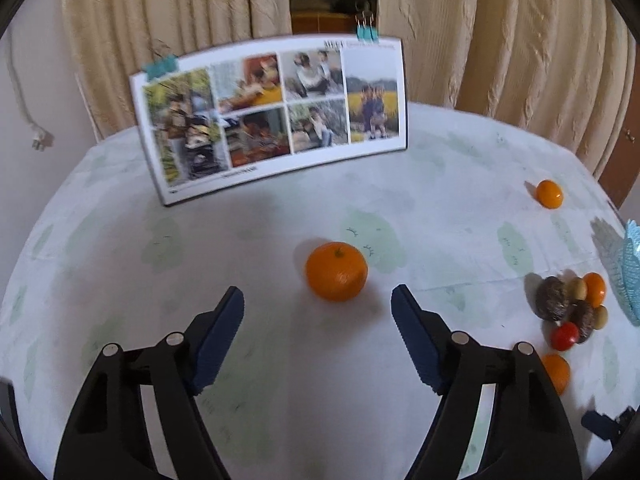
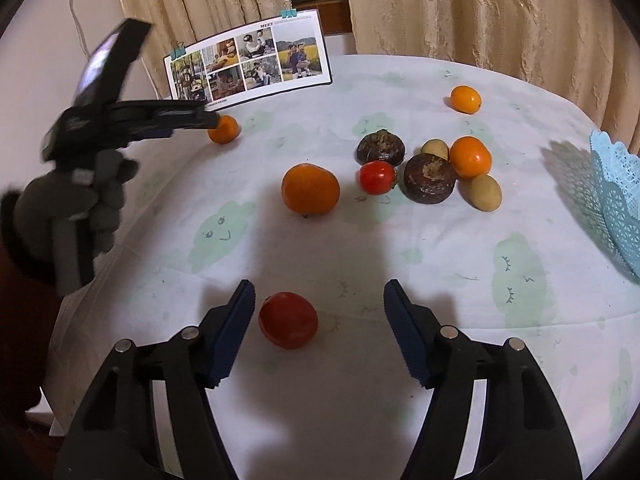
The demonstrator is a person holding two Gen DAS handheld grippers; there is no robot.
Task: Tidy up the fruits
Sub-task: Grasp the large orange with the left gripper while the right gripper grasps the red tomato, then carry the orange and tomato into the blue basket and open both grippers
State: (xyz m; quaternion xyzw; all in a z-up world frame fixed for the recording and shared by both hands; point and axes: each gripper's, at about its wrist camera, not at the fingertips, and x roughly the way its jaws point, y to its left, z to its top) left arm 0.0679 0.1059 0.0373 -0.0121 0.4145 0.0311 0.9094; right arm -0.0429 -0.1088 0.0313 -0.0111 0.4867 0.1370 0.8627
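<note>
Closing in on two fruits at once: left gripper (image 1: 318, 300) parted, empty, orange (image 1: 336, 271) just beyond its tips; right gripper (image 2: 319, 294) parted around red tomato (image 2: 288, 319), nearer the left pad, untouched; centre each before squeezing; blue basket (image 2: 616, 200) far right.

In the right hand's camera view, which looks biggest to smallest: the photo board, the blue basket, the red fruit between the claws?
1. photo board
2. blue basket, though the picture's edge cuts it off, so unsure
3. red fruit, enlarged by nearness to the camera
</note>
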